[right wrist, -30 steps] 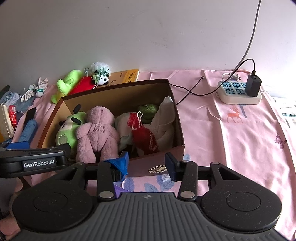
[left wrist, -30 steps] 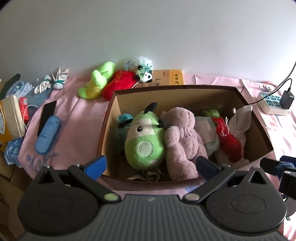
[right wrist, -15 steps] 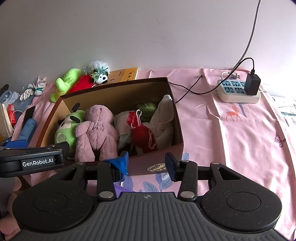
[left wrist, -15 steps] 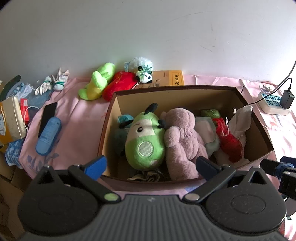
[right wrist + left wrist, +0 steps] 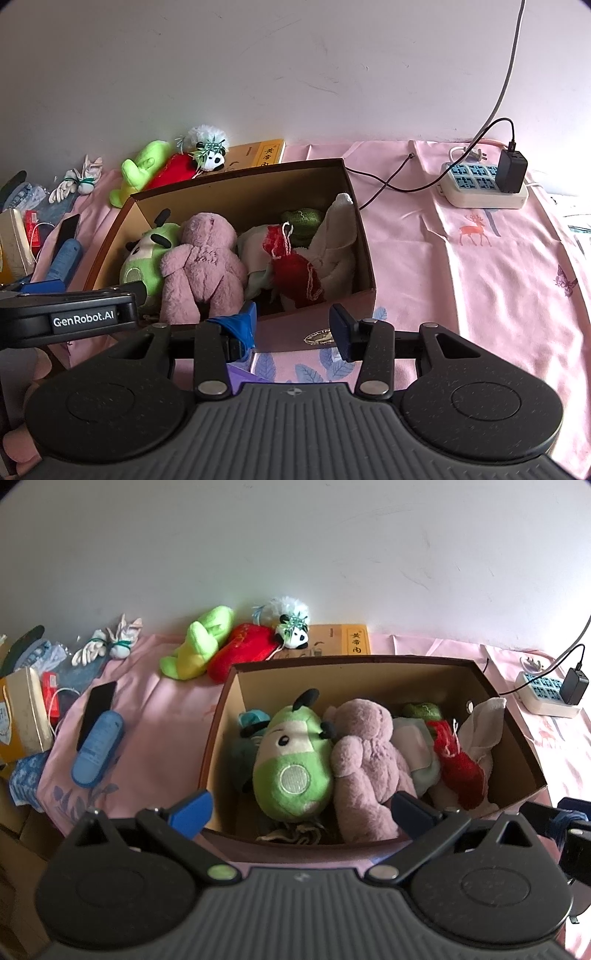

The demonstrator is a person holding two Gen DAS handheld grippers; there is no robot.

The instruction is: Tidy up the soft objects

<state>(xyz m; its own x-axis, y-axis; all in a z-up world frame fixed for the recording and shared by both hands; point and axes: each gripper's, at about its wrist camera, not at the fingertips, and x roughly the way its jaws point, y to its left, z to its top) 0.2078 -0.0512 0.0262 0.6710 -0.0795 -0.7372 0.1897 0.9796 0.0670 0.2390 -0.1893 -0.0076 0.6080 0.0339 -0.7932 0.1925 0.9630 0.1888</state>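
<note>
A brown cardboard box [image 5: 351, 660] [image 5: 236, 176] stands on the pink cloth, filled with soft toys. Inside lie a green cow plush [image 5: 291, 760] [image 5: 147, 254], a pink bear [image 5: 365, 760] [image 5: 203, 266], a red knitted piece [image 5: 458, 768] [image 5: 295, 273] and a white plush [image 5: 336, 240]. Behind the box, by the wall, lie a lime plush [image 5: 195, 646] [image 5: 140, 170], a red plush [image 5: 243, 650] and a small panda [image 5: 293, 635] [image 5: 210, 155]. My left gripper [image 5: 303, 810] hovers open over the box's near edge, empty. My right gripper [image 5: 293, 325] stands open at the near right corner, holding nothing.
A power strip [image 5: 484, 184] with a black charger and cables lies at the back right. A yellow book [image 5: 343, 644] leans behind the box. To the left are a blue case [image 5: 98, 749], a dark phone [image 5: 96, 712], tied white gloves [image 5: 107, 648] and small cartons.
</note>
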